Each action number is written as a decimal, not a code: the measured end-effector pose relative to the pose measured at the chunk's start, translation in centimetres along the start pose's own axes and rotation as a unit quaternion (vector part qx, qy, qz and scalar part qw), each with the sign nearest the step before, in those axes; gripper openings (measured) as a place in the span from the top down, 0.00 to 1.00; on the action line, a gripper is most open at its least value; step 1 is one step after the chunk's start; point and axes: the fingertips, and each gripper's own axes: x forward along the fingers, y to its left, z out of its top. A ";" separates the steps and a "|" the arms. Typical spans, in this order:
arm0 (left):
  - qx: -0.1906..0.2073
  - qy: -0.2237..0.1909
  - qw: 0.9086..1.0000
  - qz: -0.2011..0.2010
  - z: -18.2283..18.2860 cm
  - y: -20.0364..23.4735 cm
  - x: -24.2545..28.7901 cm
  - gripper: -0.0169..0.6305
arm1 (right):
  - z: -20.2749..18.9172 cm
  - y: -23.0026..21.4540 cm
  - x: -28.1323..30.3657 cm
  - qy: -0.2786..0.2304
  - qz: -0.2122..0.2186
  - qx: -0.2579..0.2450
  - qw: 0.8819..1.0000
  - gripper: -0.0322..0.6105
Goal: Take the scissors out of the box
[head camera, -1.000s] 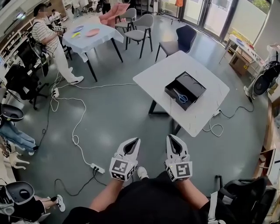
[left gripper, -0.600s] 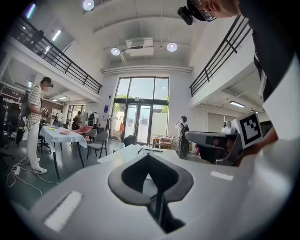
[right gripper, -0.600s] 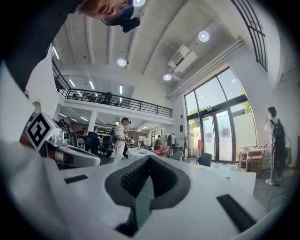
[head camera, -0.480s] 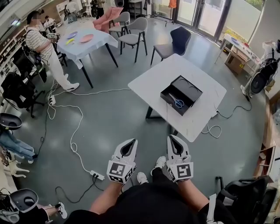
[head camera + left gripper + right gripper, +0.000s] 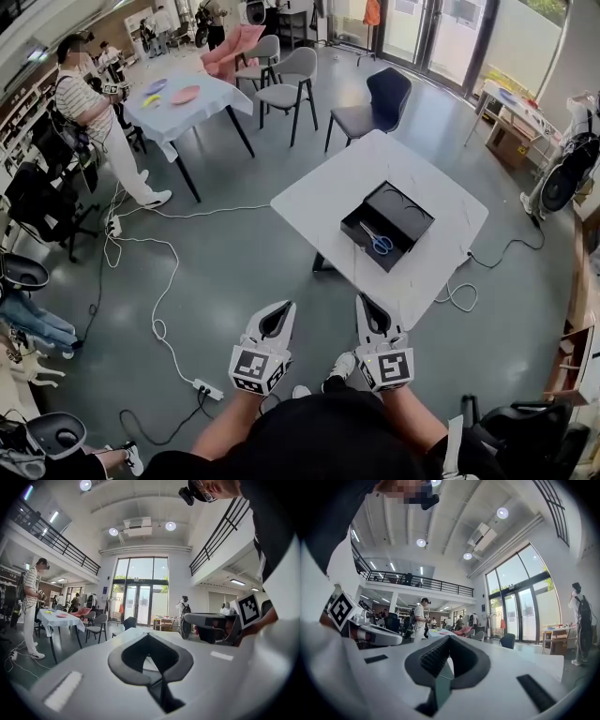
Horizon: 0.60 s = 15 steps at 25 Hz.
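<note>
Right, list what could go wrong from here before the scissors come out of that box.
1. Tripping: a white cable and power strip lie on the grey floor beside the path to the white table.
2. The left gripper and right gripper both have jaws together, holding nothing; they must open before reaching in.
3. The blue-handled scissors lie flat in the black box, probably awkward to pinch.

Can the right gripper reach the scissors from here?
Probably not yet: the right gripper is shut and well short of the table; nothing covers the scissors in the open box.
</note>
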 end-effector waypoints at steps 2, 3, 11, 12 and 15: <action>0.003 -0.001 1.000 0.002 0.4 0.4 1.2 0.96 | 0.2 -1.1 1.1 -0.002 0.002 -0.003 1.000 0.94; 0.004 -0.001 1.000 0.003 0.6 0.6 1.9 0.96 | 0.5 -1.6 1.7 -0.003 0.004 -0.007 1.000 0.94; 0.010 0.005 1.000 0.008 1.1 0.6 6.6 0.96 | -0.4 -5.9 4.1 -0.004 0.024 -0.008 1.000 0.94; 0.009 0.008 1.000 0.006 1.0 0.3 7.3 0.96 | -0.7 -6.4 4.2 -0.005 0.028 -0.008 1.000 0.94; 0.013 0.015 1.000 -0.003 1.0 -0.3 8.7 0.96 | -1.1 -7.6 4.7 -0.009 0.036 -0.005 0.999 0.94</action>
